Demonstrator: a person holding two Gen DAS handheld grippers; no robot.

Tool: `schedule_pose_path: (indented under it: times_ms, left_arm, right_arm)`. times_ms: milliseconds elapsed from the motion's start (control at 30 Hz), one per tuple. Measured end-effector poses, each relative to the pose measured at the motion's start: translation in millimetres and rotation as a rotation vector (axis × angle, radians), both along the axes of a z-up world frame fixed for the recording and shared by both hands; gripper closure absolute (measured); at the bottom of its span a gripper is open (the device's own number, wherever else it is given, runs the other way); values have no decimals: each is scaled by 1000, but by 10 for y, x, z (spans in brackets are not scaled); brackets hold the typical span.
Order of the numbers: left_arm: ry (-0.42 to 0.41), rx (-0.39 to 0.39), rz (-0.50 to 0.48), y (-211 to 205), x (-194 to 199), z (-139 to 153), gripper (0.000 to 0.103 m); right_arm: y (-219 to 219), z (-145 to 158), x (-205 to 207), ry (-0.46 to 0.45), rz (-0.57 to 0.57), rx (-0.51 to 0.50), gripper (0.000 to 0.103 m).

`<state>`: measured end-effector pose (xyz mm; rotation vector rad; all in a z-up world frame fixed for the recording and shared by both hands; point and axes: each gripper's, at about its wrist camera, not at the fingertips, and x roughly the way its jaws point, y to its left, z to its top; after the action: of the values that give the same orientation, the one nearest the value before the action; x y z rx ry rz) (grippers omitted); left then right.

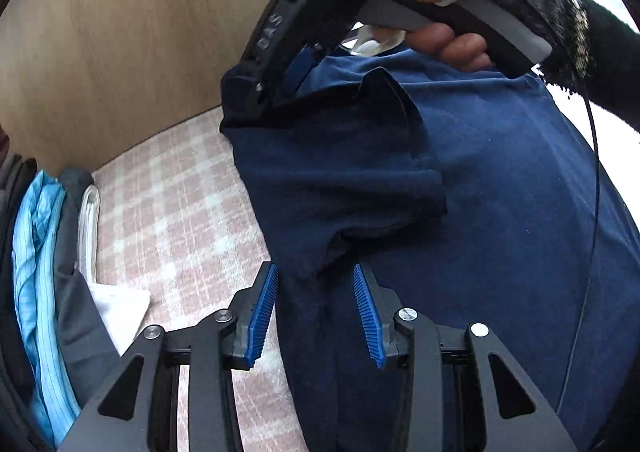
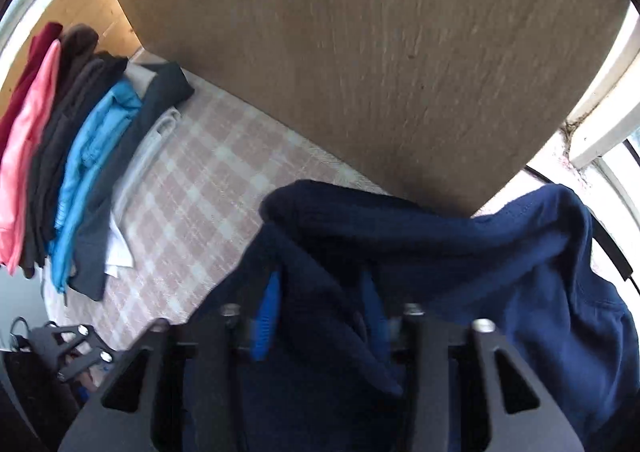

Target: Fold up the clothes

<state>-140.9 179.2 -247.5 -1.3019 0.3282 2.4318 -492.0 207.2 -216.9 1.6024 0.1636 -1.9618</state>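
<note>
A navy shirt lies spread on a pink checked bedcover, one sleeve folded over onto its body. My left gripper hangs low over the shirt's near edge. Its blue pads stand apart, with a fold of the cloth between them and not pinched. My right gripper, held in a person's hand, is shut on the shirt's far corner and lifts it. In the blurred right wrist view the navy shirt is bunched between the right gripper's fingers.
A row of folded clothes in red, pink, black, light blue and dark grey lines the left side of the bedcover; the same clothes appear beside a white cloth. A wooden board stands behind. A thin cable crosses the shirt.
</note>
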Motion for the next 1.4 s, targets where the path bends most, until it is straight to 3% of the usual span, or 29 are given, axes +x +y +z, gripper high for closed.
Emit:
schedule_pose_path:
  times_ms: [33,67,300,333,500,567,633,733,833,967,1167,1200,1233,1267,1300,1400]
  left_arm:
    - [2,-5,17,-4,-33,-20,84]
    - [0,-10,37,-24,-57,-38,96]
    - [-4,107,289,-568,-24,-51,98]
    - [-9,112,305,-603,-22,-75,97]
    - [-17,51,296,-559,-77,-146,92]
    - [-25,61,301,-595,-77,-112,88]
    - [-5,72,305,-617,-62,-87,87]
    - [24,71,264,-624,8,-38,88]
    - [22,17,203,-537,-20,-87,87]
    - [3,-37,152,-438,-106,-195,86]
    - [-2,-51,135,-397,-189,-230,86]
    - [-3,-52,130,-393,-197,-236,86]
    - [-4,-54,126,-389,-206,-242,86]
    - [-5,-55,124,-392,-211,-246,86]
    - [-8,-51,123,-397,-215,-249,89]
    - [-19,-33,117,-414,-212,-254,91]
  right_arm:
    - [43,18,-15,-25,-9,-40,100]
    - [79,64,-29,-33,-22,-76,100]
    - [-17,432,-138,74,-18,-216,100]
    - [-54,438,-153,100,-8,-195,100]
    - [-486,165,-115,233,94,92,96]
    - [-515,143,-97,225,103,154,91]
    - [-396,234,-42,200,93,102,77]
    - [-34,421,123,233,44,49,59]
    - [383,476,263,214,-4,11,59]
    - [635,431,346,195,21,63,59]
    - [514,276,338,196,118,93,59]
    - [496,217,318,173,112,92,60]
    - [521,187,302,149,106,77,67]
    - [537,152,299,121,103,61,78]
    - [550,116,298,92,101,45,100]
    - [652,185,346,90,74,-8,100]
